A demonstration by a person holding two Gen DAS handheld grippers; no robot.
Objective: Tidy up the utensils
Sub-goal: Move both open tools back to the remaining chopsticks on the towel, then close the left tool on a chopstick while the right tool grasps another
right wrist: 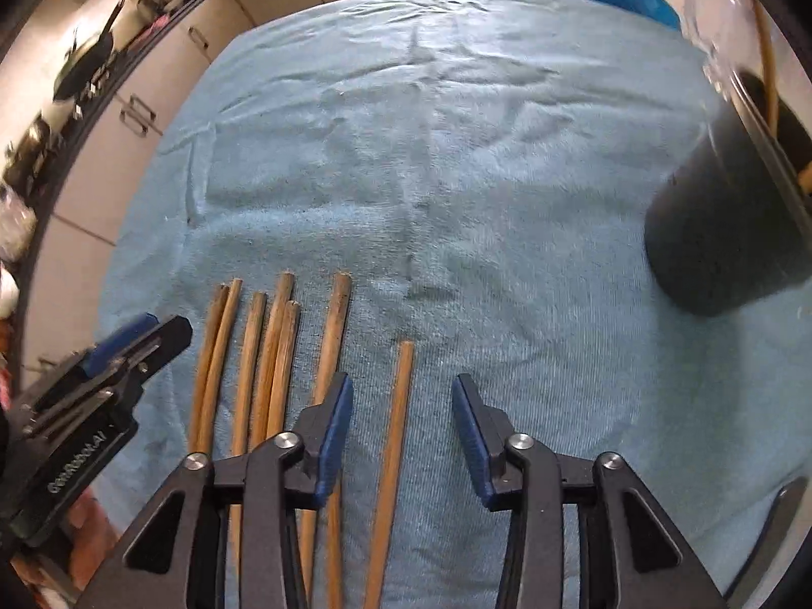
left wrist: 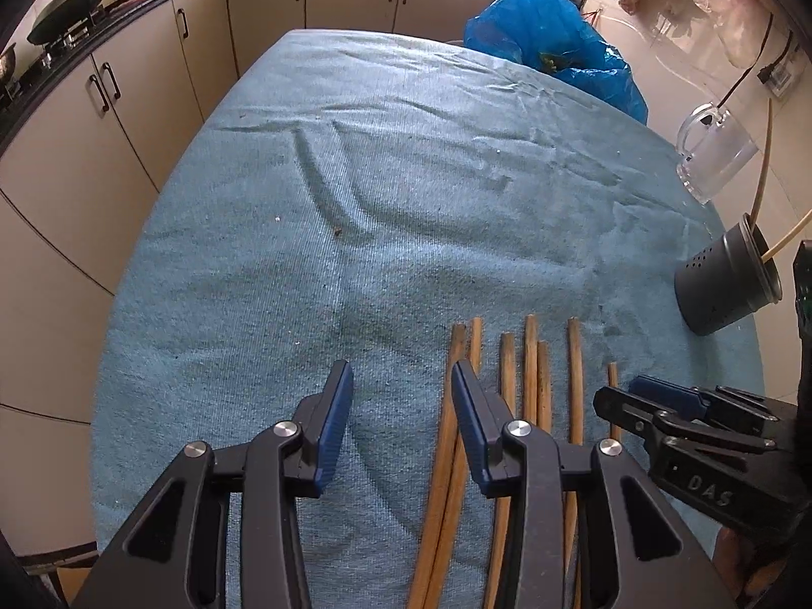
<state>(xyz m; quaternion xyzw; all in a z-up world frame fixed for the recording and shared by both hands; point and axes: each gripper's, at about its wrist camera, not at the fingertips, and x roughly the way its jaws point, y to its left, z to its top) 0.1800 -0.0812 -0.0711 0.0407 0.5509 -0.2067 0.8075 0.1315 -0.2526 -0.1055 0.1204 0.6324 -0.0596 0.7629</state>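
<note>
Several wooden chopsticks (left wrist: 530, 370) lie side by side on the blue cloth (left wrist: 406, 177). My left gripper (left wrist: 401, 396) hovers open over bare cloth just left of them, nothing between its fingers. One chopstick (right wrist: 398, 406) lies apart to the right of the bundle (right wrist: 274, 345). My right gripper (right wrist: 402, 385) points down over it, open, with that stick lying between the two blue pads and touching neither. A dark perforated utensil holder (left wrist: 725, 284) stands at the right, with pale sticks (left wrist: 761, 177) leaning in it. Each gripper shows at the edge of the other's view (left wrist: 624, 391) (right wrist: 152, 330).
A clear glass mug (left wrist: 715, 152) stands behind the holder (right wrist: 720, 233). A blue plastic bag (left wrist: 548, 35) sits past the table's far edge. Kitchen cabinets (left wrist: 127, 116) and a counter with a wok (left wrist: 71, 5) run along the left and back.
</note>
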